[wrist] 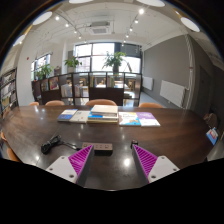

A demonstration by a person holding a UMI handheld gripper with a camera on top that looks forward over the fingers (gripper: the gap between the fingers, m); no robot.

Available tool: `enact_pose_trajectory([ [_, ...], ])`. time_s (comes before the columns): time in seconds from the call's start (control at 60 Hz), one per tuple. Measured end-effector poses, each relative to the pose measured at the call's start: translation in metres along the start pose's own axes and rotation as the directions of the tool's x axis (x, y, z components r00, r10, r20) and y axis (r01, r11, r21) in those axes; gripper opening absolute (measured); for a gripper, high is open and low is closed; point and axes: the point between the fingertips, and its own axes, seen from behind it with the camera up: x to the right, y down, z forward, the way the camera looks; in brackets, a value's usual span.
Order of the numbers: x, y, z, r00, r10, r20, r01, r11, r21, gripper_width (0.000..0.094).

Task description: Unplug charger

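While it hovers level above the wooden table (150, 128), the gripper (113, 159) points forward, fingers spread wide, a power strip (103, 149) between them.

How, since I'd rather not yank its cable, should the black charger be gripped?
Likely the charger by its chunky black body, not the cable, coming from above and its right: it lies low on the table, ahead-left of the open gripper.
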Motion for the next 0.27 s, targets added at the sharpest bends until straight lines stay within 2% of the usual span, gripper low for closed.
enact_pose_trajectory([
  [0.267,-0.029,0.029,-0.023,1.0,0.005,0.02,-0.005,0.999,-0.033,0.0757],
])
